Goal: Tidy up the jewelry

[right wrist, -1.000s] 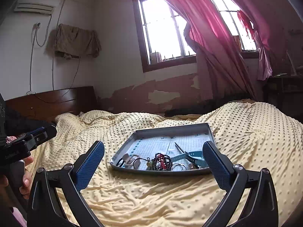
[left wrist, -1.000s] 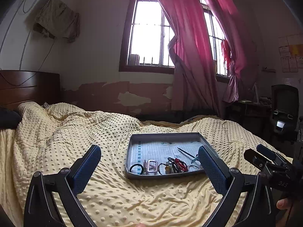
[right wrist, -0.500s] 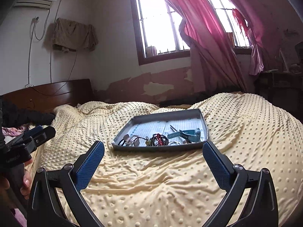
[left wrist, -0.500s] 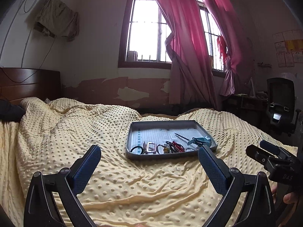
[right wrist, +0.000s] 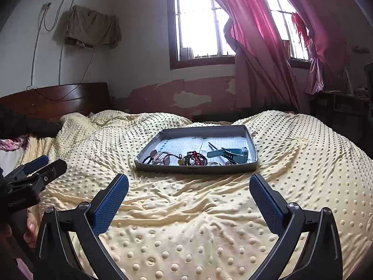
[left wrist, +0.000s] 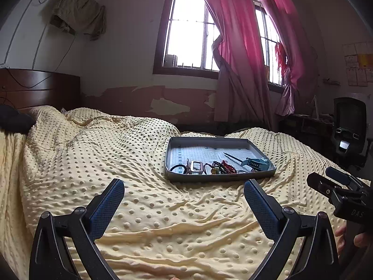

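Note:
A shallow grey tray [left wrist: 265, 173] [right wrist: 144, 163] with a gridded floor lies on the yellow dotted bedspread [left wrist: 139, 163] [right wrist: 186, 210]. Along its near edge lie a black hair tie [left wrist: 178, 168], a small silver buckle [left wrist: 196, 165], red and dark bead bracelets [left wrist: 225, 166] [right wrist: 195, 158], a teal watch [left wrist: 255, 162] [right wrist: 233, 155] and a thin dark stick [left wrist: 230, 156]. My left gripper [left wrist: 184, 192] hangs open over the bedspread, well short of the tray, holding nothing. My right gripper [right wrist: 188, 186] is open too, just in front of the tray's near wall, holding nothing.
A dark wooden headboard [left wrist: 39, 88] is at the left, a window with pink curtains [left wrist: 235, 46] behind the bed, a black office chair [left wrist: 349, 128] at the right. Each gripper shows at the edge of the other's view, held by a hand [right wrist: 30, 228].
Both grippers have drawn back from the tray, which now sits farther ahead and smaller, with more bedspread in front. Both stay open and nothing in the tray has moved.

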Motion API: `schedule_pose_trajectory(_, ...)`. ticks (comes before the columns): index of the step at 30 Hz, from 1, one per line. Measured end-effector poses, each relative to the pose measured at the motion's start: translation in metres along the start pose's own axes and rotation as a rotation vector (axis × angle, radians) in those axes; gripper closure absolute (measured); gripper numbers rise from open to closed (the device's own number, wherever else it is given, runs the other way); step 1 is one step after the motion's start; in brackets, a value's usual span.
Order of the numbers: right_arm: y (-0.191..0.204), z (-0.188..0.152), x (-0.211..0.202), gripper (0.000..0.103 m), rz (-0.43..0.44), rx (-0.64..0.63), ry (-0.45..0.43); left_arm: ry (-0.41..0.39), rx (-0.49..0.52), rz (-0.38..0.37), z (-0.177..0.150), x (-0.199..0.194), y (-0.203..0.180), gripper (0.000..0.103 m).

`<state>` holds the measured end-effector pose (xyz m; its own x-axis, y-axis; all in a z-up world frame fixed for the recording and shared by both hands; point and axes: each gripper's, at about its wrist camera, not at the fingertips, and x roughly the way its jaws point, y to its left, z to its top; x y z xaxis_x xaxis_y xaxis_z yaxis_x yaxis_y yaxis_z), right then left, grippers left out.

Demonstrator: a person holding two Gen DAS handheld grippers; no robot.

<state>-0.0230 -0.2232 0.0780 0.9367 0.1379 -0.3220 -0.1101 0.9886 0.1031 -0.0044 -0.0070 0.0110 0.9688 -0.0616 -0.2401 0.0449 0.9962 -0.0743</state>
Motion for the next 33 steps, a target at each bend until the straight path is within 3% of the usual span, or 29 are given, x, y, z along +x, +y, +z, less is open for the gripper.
schedule_pose_trajectory(33, 0.0033, -0.0004, -0.0003, 0.001, 0.004, 0.008, 0.007, 0.01, 0.009, 0.003, -0.0037, 0.0025, -0.0012, 0.0)
